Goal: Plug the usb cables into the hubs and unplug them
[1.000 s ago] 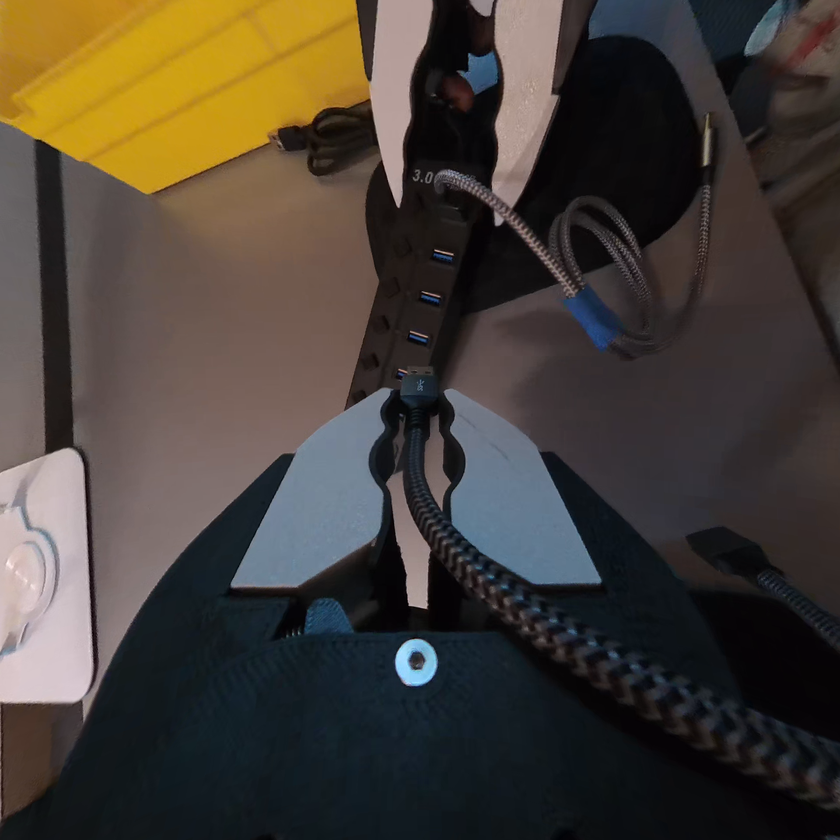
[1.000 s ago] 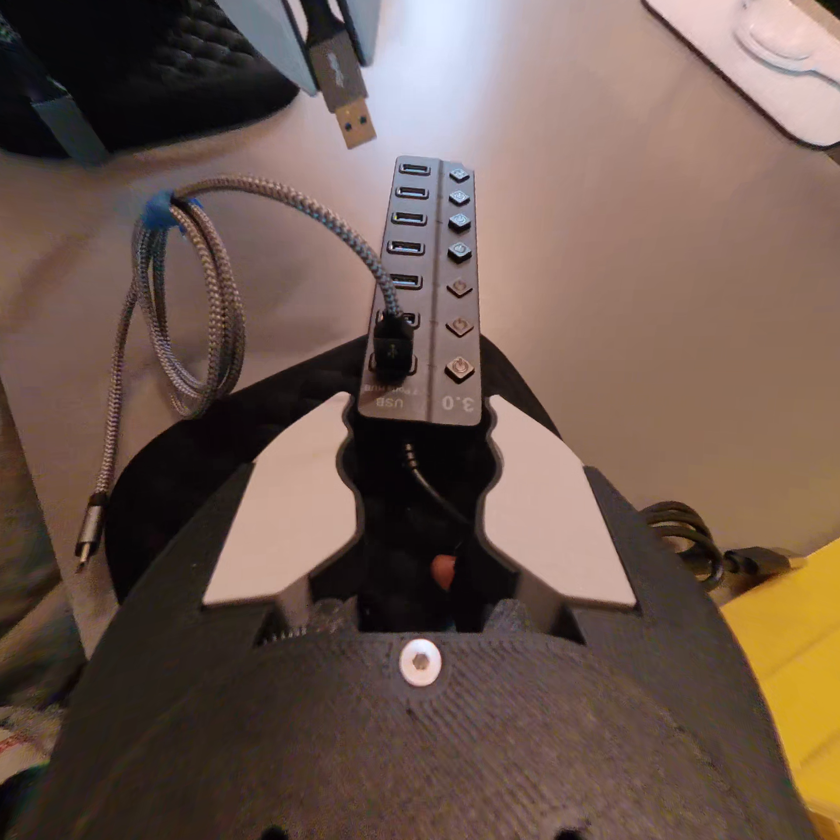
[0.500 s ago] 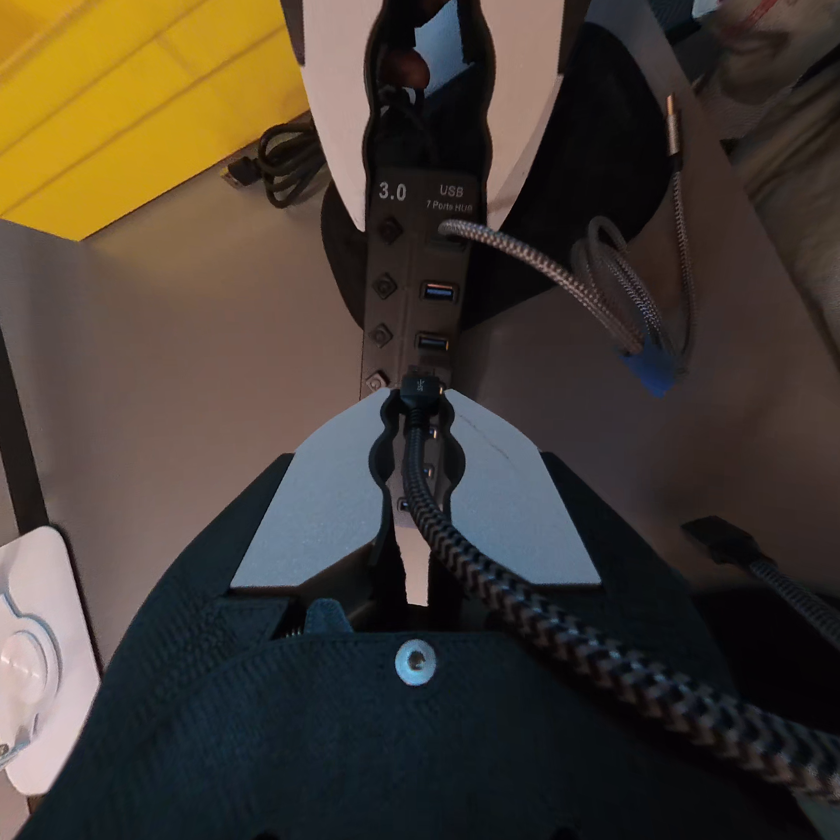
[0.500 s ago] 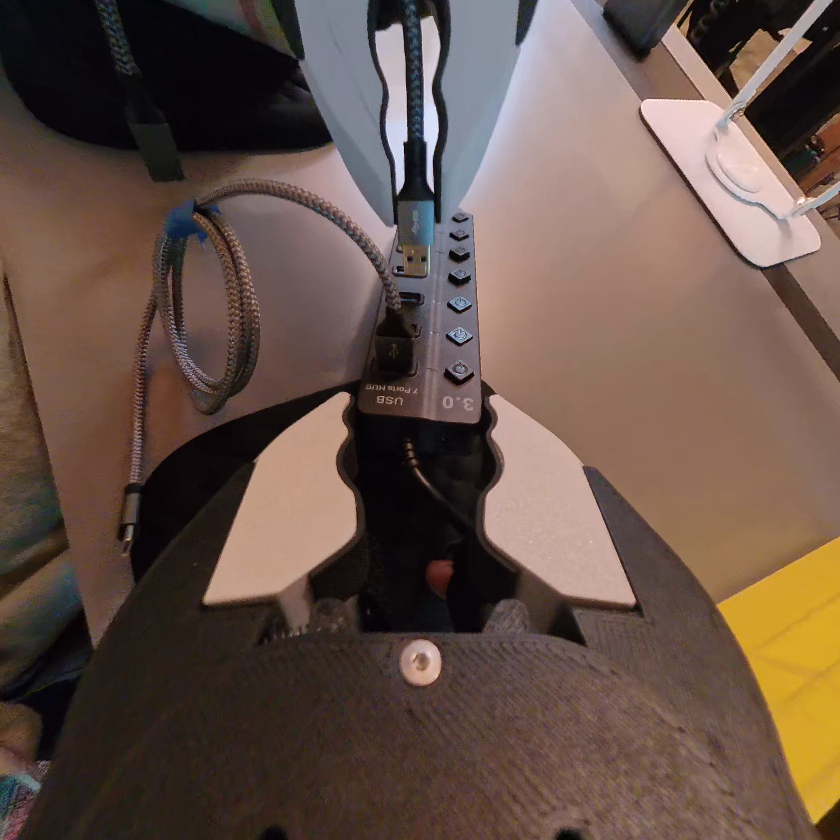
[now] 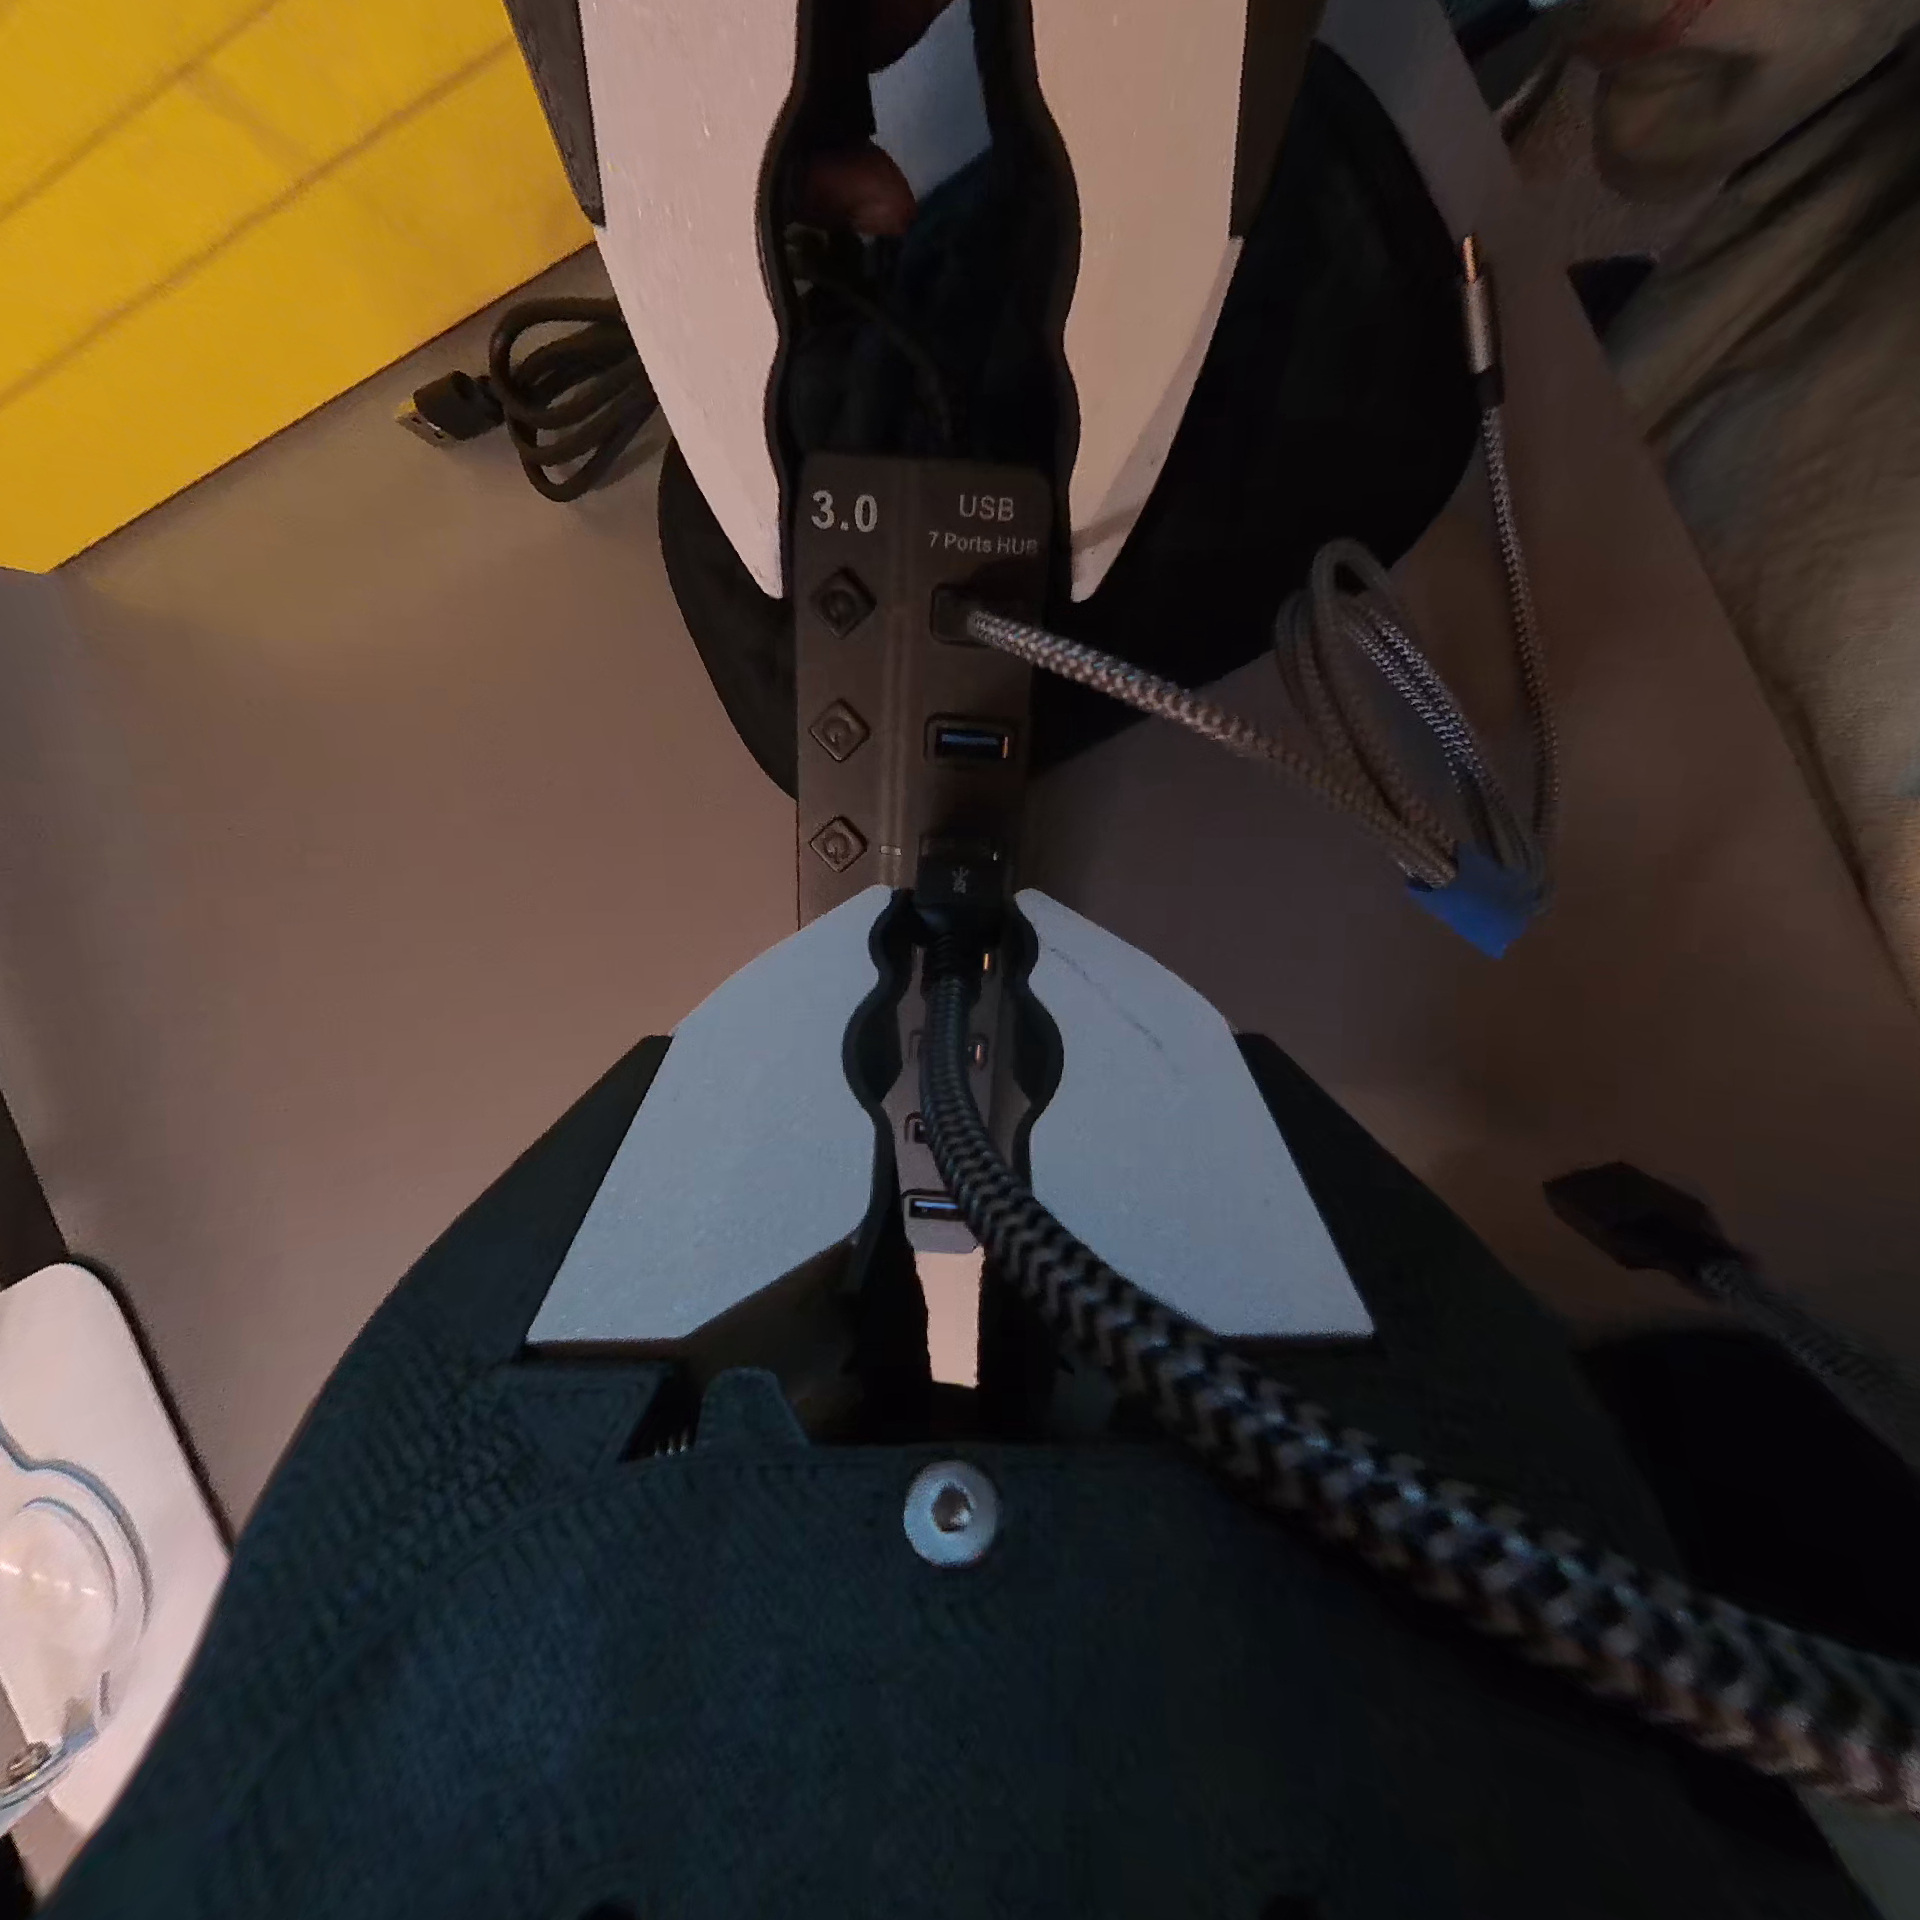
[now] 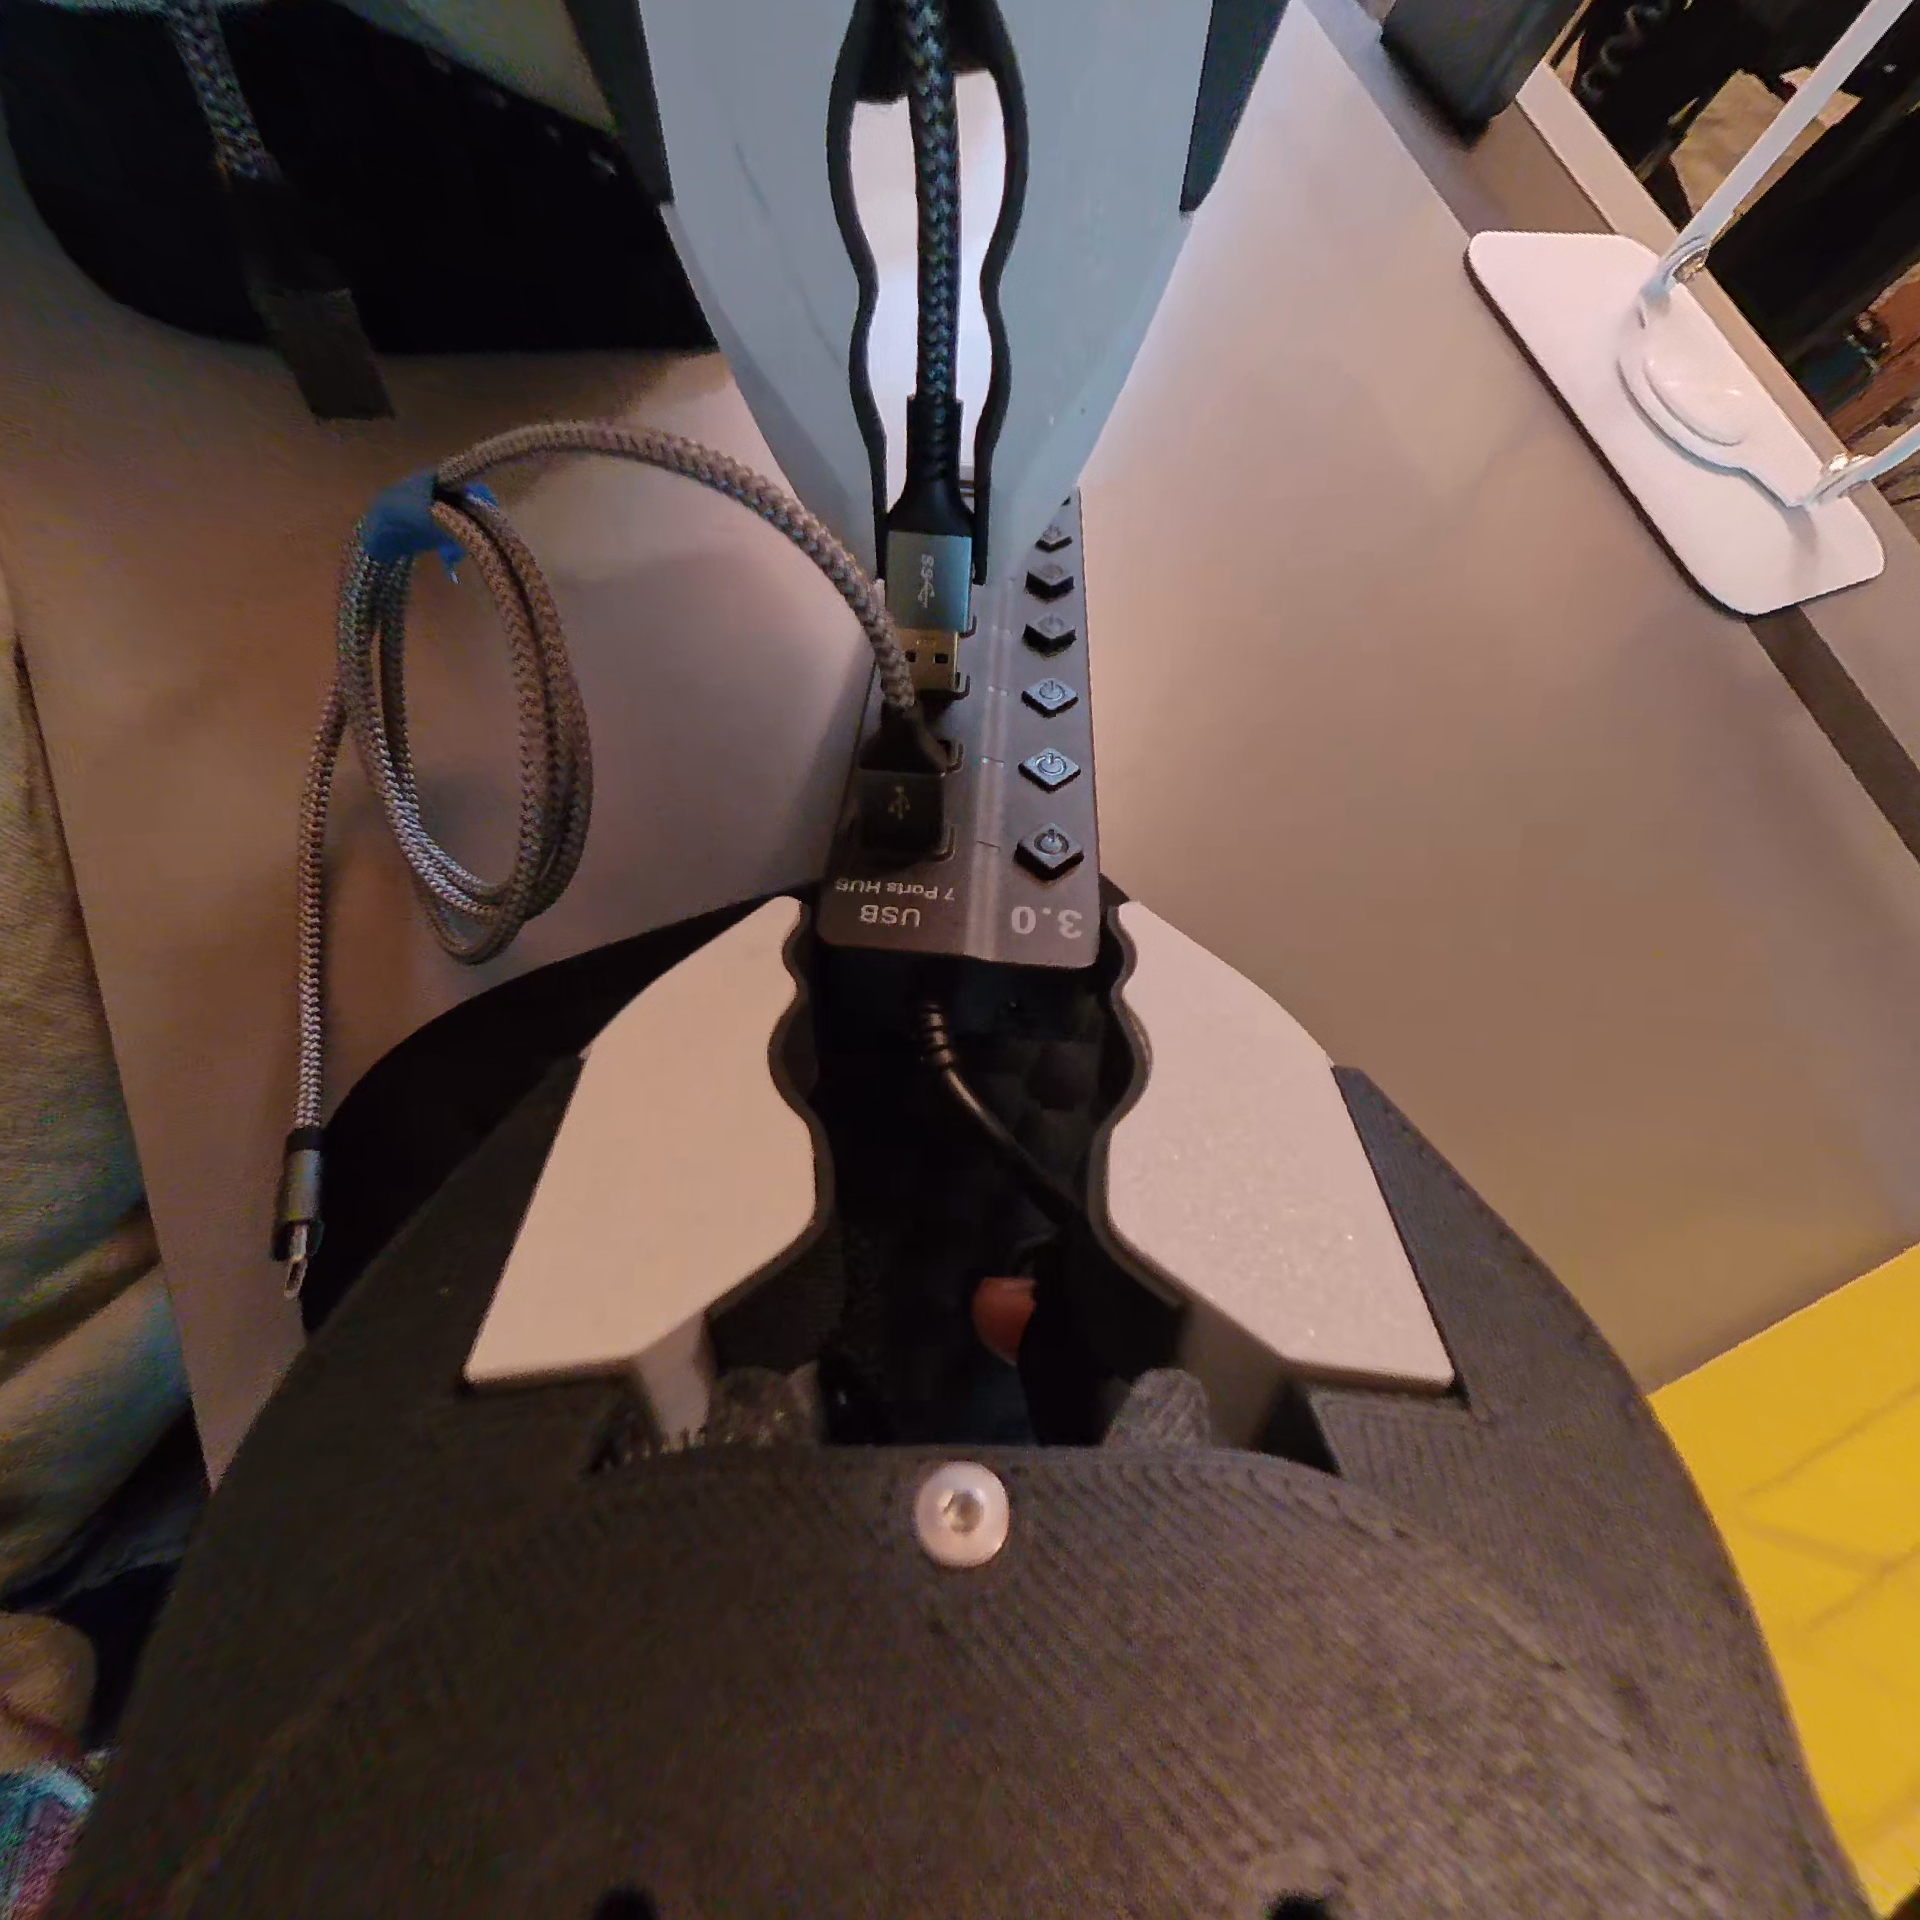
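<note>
A black seven-port USB hub (image 5: pixel 894 665) lies lengthwise between the two grippers; it also shows in the right wrist view (image 6: pixel 997 914). My right gripper (image 6: pixel 956 925) is shut on the hub's labelled end and shows at the top of the left wrist view (image 5: pixel 925 587). My left gripper (image 5: pixel 956 904) is shut on a black braided cable's USB plug (image 5: pixel 961 878). In the right wrist view that plug (image 6: pixel 928 566) has its metal tip (image 6: pixel 932 657) at about the third port from the labelled end, with the tip still showing. A grey braided cable (image 6: pixel 457 675) with blue tape sits plugged in the first port.
A yellow bin (image 5: pixel 208 260) stands beside the right gripper. A coiled black cable (image 5: pixel 561 405) lies next to it. A white lamp base (image 6: pixel 1662 416) sits near the table edge. Another black plug (image 5: pixel 1631 1216) lies by my left gripper. Cloth (image 5: pixel 1766 312) hangs past the table edge. One gripper's finger ends stand about 6 centimeters off the other's.
My left gripper carried the black plug along the hub from its far end towards the right gripper, down to about the third port. The right gripper kept hold of the hub.
</note>
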The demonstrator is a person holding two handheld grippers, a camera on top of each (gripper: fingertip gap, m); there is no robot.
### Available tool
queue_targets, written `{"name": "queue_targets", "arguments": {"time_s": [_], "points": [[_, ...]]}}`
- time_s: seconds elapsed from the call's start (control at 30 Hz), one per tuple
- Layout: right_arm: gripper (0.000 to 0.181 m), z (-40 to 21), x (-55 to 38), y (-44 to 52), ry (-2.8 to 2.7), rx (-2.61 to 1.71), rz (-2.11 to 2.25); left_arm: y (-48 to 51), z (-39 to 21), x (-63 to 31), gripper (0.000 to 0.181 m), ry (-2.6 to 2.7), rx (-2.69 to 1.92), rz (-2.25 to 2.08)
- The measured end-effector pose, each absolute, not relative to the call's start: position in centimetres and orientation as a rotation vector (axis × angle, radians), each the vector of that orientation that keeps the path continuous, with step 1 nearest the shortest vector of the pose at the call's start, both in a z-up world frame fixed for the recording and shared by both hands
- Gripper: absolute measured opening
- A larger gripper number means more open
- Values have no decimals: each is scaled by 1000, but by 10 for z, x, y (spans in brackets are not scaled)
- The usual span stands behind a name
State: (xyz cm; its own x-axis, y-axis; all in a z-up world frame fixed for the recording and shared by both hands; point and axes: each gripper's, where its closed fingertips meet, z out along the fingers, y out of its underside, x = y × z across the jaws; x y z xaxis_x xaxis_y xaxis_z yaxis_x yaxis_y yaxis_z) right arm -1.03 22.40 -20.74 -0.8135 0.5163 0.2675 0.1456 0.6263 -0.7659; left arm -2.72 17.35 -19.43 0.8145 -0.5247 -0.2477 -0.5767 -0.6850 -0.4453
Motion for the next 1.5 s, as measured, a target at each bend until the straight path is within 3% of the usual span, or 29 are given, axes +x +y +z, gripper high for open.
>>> {"name": "queue_targets", "arguments": {"time_s": [1.5], "points": [[52, -232, -13, 232, -2424, -580, 1075, 190, -225, -30, 17, 914, -2429, 74]]}}
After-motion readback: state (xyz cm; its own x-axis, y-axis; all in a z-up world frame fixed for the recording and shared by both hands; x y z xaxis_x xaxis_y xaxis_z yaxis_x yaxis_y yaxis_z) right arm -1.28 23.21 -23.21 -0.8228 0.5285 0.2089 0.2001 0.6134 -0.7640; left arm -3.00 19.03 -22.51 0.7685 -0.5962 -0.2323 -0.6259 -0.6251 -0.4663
